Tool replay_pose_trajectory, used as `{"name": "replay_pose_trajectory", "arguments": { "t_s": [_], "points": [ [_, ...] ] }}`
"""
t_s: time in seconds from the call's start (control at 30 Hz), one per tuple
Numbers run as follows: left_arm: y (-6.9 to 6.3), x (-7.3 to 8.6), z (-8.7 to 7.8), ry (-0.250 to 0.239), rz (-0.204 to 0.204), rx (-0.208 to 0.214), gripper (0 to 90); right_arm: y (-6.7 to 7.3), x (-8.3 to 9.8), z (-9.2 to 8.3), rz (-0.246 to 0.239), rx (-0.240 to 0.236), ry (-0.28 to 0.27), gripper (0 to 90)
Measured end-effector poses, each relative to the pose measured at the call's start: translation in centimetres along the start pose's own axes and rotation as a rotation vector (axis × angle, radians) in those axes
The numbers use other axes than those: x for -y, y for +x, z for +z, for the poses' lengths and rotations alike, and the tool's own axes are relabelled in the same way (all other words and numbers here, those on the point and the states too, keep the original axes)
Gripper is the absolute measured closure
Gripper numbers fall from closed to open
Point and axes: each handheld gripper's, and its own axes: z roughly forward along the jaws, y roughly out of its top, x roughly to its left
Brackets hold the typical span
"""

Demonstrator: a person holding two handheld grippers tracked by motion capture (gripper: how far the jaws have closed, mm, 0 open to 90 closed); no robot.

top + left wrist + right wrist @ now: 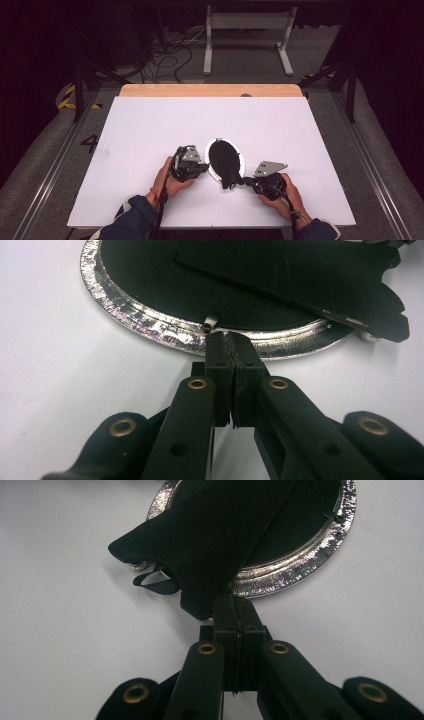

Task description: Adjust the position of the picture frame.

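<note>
Oval mirror (226, 159), black cloth pouch (215, 540) half on: left gripper (230, 342) pinches the silver rim to steady it; right gripper (235, 605) clamps pouch edge, likely for pulling.

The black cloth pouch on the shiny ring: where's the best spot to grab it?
Probably the pouch's loose end that hangs past the silvery ring, coming low from the near side. That end lies free over the white table; the rest lies flat on the ring.

Black pouch (300, 275) — top edge-cropped
</note>
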Motion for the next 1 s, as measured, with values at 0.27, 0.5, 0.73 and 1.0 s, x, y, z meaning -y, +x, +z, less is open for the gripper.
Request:
{"name": "replay_pose_trajectory", "arguments": {
  "t_s": [0.27, 0.5, 0.73, 1.0],
  "points": [
    [0.0, -0.2, 0.1, 0.005, 0.020, 0.001, 88.5, 0.1, 0.1, 0.0, -0.001, -0.001, -0.002, 90.0],
    [0.2, -0.4, 0.3, 0.006, 0.050, -0.003, 89.4, 0.4, 0.1, -0.1, 0.006, 0.004, 0.003, 90.0],
    [0.1, -0.7, 0.5, 0.010, 0.043, -0.014, 89.4, 1.0, 0.3, -0.3, 0.012, 0.001, -0.002, 90.0],
    [0.4, -0.3, 0.2, -0.002, 0.007, -0.028, 89.2, 1.9, 0.0, 0.0, -0.019, -0.030, -0.002, 90.0]
  ]
}}
